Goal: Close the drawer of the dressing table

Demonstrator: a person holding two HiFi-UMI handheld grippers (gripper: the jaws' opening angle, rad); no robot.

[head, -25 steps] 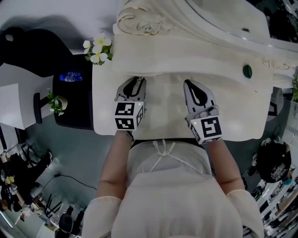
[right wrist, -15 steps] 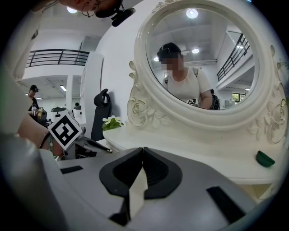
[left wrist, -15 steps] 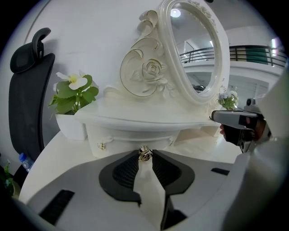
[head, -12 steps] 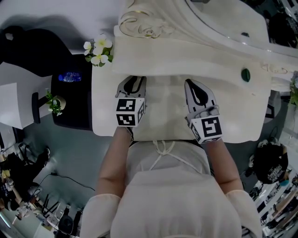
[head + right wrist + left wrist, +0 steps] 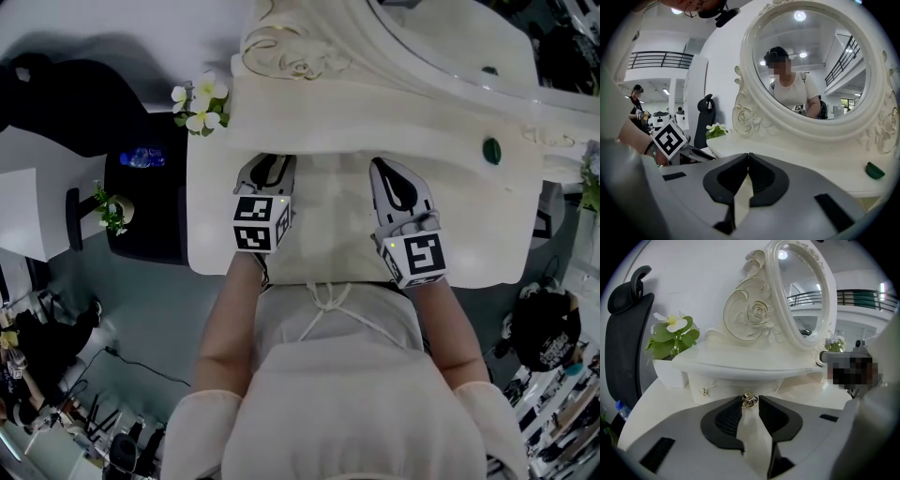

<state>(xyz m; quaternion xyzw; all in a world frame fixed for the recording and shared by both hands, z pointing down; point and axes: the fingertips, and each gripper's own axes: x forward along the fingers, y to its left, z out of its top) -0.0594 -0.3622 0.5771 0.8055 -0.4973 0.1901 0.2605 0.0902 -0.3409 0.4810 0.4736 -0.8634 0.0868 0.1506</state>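
The white dressing table [image 5: 469,253] has a raised shelf [image 5: 740,363] with small drawers under it. My left gripper [image 5: 750,397] is shut on the gold knob [image 5: 749,400] of the middle drawer [image 5: 736,386], its tips at the shelf's front edge. In the head view the left gripper [image 5: 271,161] reaches under that shelf. I cannot tell how far the drawer stands out. A second gold knob [image 5: 703,391] shows to the left. My right gripper [image 5: 382,169] hovers over the tabletop beside it. Seen in its own view, the right gripper [image 5: 748,155] is shut and holds nothing.
An oval mirror [image 5: 811,61] in a carved frame rises behind the shelf. A pot of white flowers [image 5: 199,105] stands at the table's left end, and a small green object [image 5: 491,150] lies on the shelf at right. A black office chair [image 5: 141,202] is left of the table.
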